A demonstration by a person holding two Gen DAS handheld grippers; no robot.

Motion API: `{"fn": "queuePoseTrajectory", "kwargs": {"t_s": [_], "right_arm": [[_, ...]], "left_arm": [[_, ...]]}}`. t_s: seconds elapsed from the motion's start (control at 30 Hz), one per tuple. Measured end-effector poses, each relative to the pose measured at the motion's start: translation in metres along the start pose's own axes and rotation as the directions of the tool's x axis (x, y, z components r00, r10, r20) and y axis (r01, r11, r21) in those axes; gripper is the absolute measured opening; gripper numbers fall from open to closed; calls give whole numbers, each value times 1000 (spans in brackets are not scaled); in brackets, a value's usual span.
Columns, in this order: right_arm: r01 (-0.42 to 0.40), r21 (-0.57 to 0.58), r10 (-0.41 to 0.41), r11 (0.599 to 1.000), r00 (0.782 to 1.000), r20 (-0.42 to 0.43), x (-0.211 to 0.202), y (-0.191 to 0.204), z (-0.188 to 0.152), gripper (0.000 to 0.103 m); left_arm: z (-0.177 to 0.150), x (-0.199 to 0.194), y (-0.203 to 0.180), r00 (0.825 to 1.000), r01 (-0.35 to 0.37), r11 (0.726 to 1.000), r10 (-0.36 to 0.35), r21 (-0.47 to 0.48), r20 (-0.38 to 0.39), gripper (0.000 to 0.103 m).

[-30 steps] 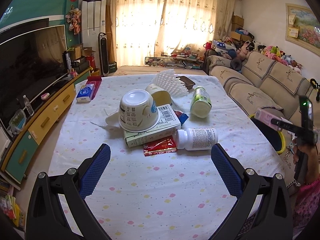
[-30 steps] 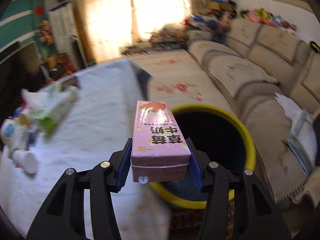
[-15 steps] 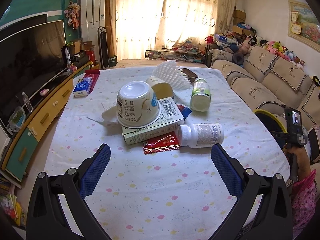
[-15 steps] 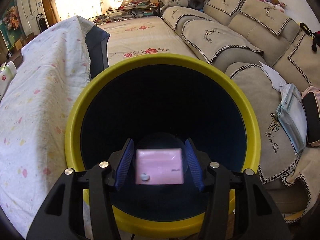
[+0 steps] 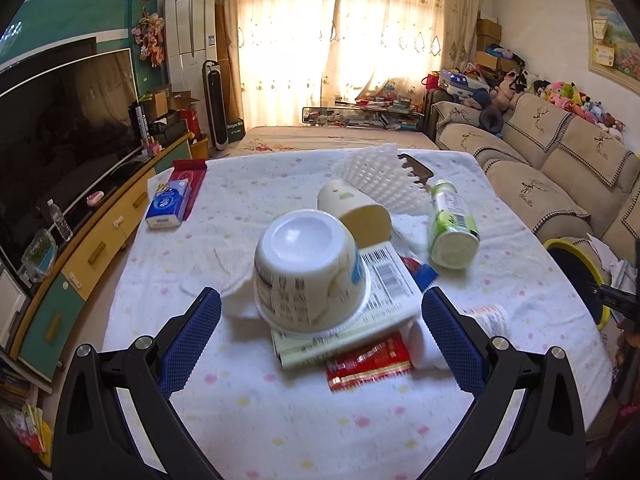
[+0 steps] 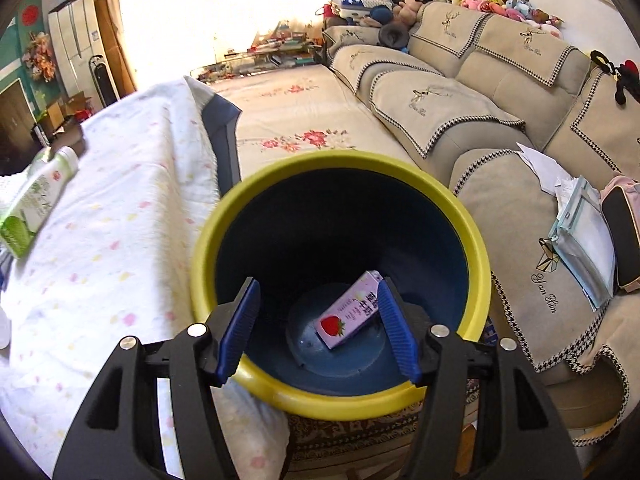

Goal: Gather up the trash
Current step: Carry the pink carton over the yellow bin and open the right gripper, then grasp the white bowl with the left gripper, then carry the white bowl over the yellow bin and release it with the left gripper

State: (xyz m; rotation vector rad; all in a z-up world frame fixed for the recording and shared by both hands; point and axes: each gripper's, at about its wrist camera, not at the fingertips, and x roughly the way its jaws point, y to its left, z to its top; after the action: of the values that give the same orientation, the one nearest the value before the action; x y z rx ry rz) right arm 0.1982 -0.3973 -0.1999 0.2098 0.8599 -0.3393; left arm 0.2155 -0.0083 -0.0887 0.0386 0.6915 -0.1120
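A pile of trash lies on the spotted tablecloth [image 5: 280, 416]. An upturned white paper bowl [image 5: 310, 272] rests on a flat carton [image 5: 384, 304], with a red wrapper [image 5: 368, 362] and a white pill bottle [image 5: 486, 320] beside it. My left gripper [image 5: 320, 328] stands open, its blue pads on either side of the bowl and apart from it. My right gripper [image 6: 318, 320] hangs over the yellow-rimmed bin [image 6: 476, 240]; its jaws are opening with nothing between the pads. The pink strawberry milk carton [image 6: 352, 314] lies on the bin's floor.
A green-labelled bottle [image 5: 452, 226], a beige cup [image 5: 354, 210] and white foam netting [image 5: 380, 182] lie farther back; a blue tissue pack [image 5: 168, 204] sits far left. A TV cabinet [image 5: 96, 240] runs along the left, a sofa [image 6: 460, 92] along the right. The bin stands between table edge and sofa.
The right gripper carried the pink carton over the bin, sank, opened and let it drop to the bottom. The left gripper moved forward toward the upturned bowl, which now sits between its pads.
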Motion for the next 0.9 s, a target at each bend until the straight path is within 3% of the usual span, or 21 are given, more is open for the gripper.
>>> {"fn": "queuePoseTrajectory", "kwargs": {"t_s": [0.43, 0.6, 0.73, 0.9], "right_arm": [[-41, -1, 41, 999, 999, -1, -5, 9, -3, 62], [-45, -3, 45, 999, 999, -11, -1, 9, -5, 62], [-51, 1, 51, 999, 999, -18, 2, 10, -7, 62], [-61, 5, 61, 998, 998, -15, 0, 8, -8, 62]], "left_arm": [[22, 77, 21, 996, 21, 999, -25, -50, -89, 99], [25, 85, 26, 996, 30, 998, -35, -63, -79, 94], [23, 91, 26, 995, 38, 998, -43, -57, -92, 82], [21, 87, 19, 996, 30, 999, -33, -33, -79, 82]]}}
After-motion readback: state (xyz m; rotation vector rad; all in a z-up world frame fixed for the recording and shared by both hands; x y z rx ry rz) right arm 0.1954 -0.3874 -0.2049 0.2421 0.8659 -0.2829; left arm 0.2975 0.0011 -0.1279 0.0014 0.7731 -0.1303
